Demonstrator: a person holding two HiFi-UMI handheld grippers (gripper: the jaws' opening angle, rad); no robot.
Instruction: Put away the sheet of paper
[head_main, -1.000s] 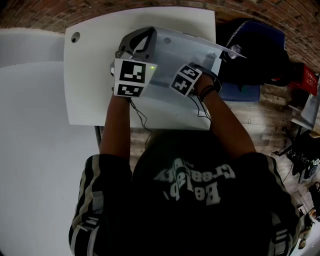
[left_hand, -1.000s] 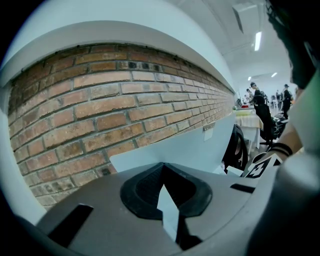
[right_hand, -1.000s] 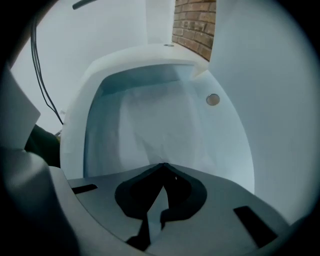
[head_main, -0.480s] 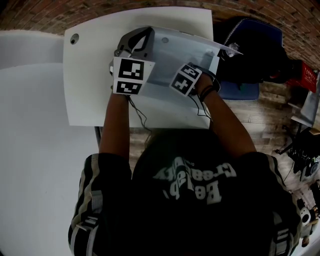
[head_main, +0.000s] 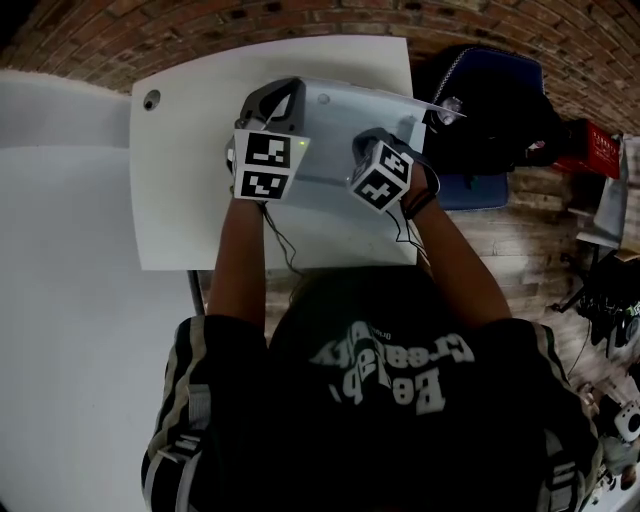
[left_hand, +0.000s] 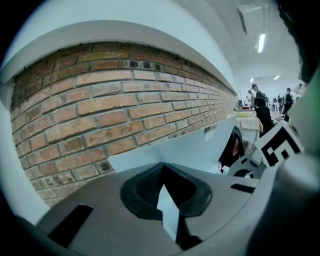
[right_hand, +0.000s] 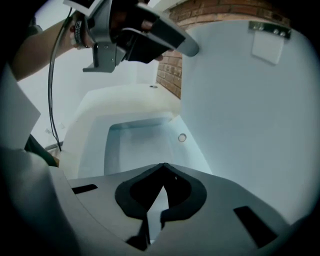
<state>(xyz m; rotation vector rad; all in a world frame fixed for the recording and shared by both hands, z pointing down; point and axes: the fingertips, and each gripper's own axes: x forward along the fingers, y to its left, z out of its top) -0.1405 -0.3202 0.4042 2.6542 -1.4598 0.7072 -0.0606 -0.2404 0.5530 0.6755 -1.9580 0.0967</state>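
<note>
A white table (head_main: 200, 200) stands against a brick wall (left_hand: 100, 100), with a dark bag (head_main: 490, 100) off its right edge in the head view. Near the top centre of that view a pale folder lies on the table, and one leaf of it, the raised leaf (head_main: 370, 105), is lifted off the surface with a metal clip (head_main: 450, 105) at its far right corner.

My left gripper (head_main: 290, 92) sits at the upper left of the folder. In the left gripper view its jaws are pressed together on the edge of the raised leaf (left_hand: 190, 147), which comes out from behind the tips and runs up to the right in front of the bricks.

My right gripper (head_main: 365, 140) is just to the right of it, pointing steeply down over the folder's middle. In the right gripper view its jaws are closed tight, tips meeting in the lower centre of the frame. I cannot tell whether they nip any edge.

The sheet of paper (right_hand: 140, 145) appears there as a pale blue-white rectangle lying flat on the table just beyond those closed tips, in the centre of the frame. I cannot be sure it is the paper and not the folder's lower leaf. The raised leaf (right_hand: 240, 110) curves up along its right side and fills the right half of that frame, the clip (right_hand: 265, 26) at the top. The left gripper (right_hand: 187, 48) shows in the upper left there, at the leaf's upper edge. In the head view the flat sheet (head_main: 320, 175) lies between my two marker cubes.
</note>
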